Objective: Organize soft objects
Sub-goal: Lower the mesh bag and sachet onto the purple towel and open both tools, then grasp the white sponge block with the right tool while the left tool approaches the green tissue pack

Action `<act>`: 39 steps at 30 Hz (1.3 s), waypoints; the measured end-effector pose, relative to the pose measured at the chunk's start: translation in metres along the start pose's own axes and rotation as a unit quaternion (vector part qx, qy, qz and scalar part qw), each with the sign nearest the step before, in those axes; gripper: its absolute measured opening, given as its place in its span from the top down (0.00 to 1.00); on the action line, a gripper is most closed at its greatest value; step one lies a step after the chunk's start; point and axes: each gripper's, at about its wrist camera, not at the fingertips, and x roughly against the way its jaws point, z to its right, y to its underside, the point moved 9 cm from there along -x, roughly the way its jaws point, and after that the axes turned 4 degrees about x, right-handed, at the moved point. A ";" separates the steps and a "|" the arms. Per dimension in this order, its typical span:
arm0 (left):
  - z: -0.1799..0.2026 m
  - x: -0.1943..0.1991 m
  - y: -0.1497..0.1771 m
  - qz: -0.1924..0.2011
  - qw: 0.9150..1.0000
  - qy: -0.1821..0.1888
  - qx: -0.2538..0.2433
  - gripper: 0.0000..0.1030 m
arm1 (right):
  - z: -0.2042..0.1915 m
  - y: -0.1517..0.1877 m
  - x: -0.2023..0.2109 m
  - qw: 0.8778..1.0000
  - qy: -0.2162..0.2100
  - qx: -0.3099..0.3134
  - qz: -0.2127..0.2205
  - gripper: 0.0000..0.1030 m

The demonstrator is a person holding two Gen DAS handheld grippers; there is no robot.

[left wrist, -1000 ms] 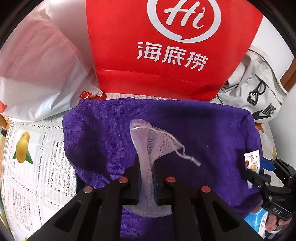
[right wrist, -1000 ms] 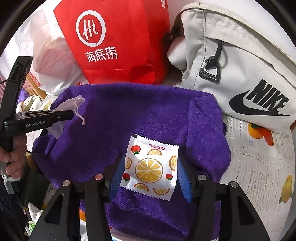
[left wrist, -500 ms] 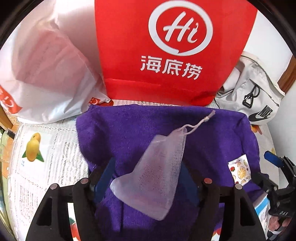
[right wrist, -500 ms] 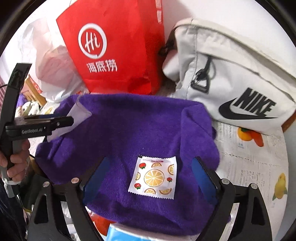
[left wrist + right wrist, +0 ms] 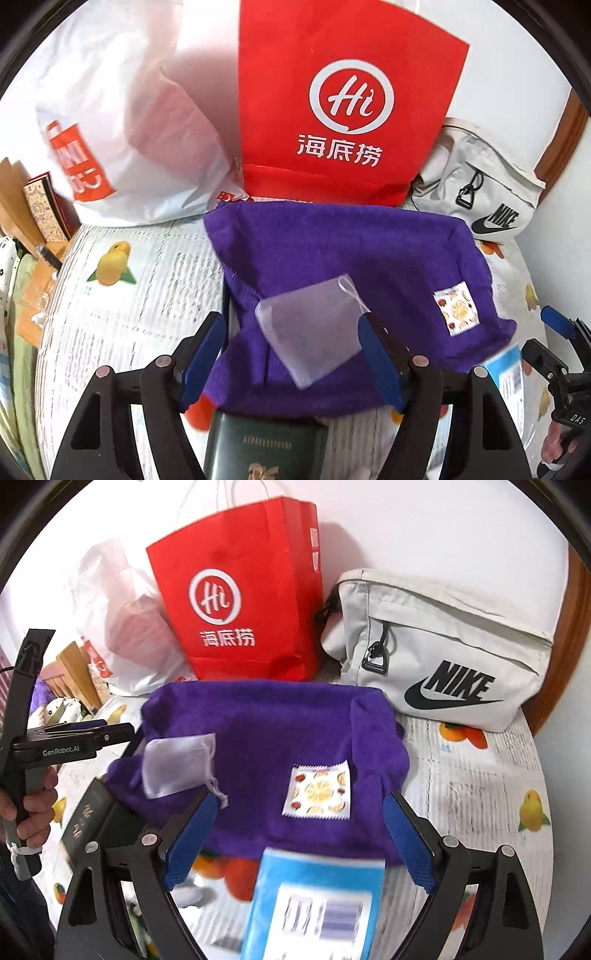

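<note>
Both my grippers have let go since a second ago and pulled up and back from the towel; more of the table shows now.

Left gripper (image 5: pixel 291 354): jaws opening, blue pads apart, nothing pressed. Translucent white mesh drawstring pouch (image 5: pixel 310 325) lies flat on the purple terry towel (image 5: pixel 332 251), in the gap just ahead of my left jaws; whether a pad still brushes it, can't tell. A second ago it was pinched upright between those pads. Below the left jaws, a dark green booklet with gold print (image 5: pixel 266 446) pokes out from under the towel's near edge. Far left of the jaws: white plastic shopping bag with an orange logo (image 5: pixel 122 147). Straight ahead behind the towel: red paper carrier bag with a white "Hi" logo (image 5: pixel 343 110).

Right gripper (image 5: pixel 295 834): jaws released, spread wide, pads clear of everything. White square sachet printed with orange slices and strawberries (image 5: pixel 317 790) lies flat on the towel just ahead of the right jaws, between the two pads' lines, touching neither. Earlier it sat clamped between them. Under the jaws, a blurred light-blue pack with a barcode label (image 5: pixel 314 901). Ahead and right: off-white fabric Nike bag (image 5: pixel 443 653) on the fruit-print tablecloth (image 5: pixel 480 775).
</note>
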 end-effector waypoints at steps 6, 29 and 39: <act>-0.011 0.028 0.025 0.007 1.000 0.006 0.006 0.29 | -0.024 0.026 0.033 1.000 -0.004 0.003 0.010 0.12; -0.038 0.075 0.147 -0.003 1.000 0.027 0.014 0.29 | -0.082 0.170 0.048 0.998 -0.004 -0.042 -0.041 0.31; -0.010 0.085 0.182 -0.019 0.997 0.077 -0.020 0.29 | -0.092 0.174 0.071 1.000 0.006 -0.020 -0.005 0.52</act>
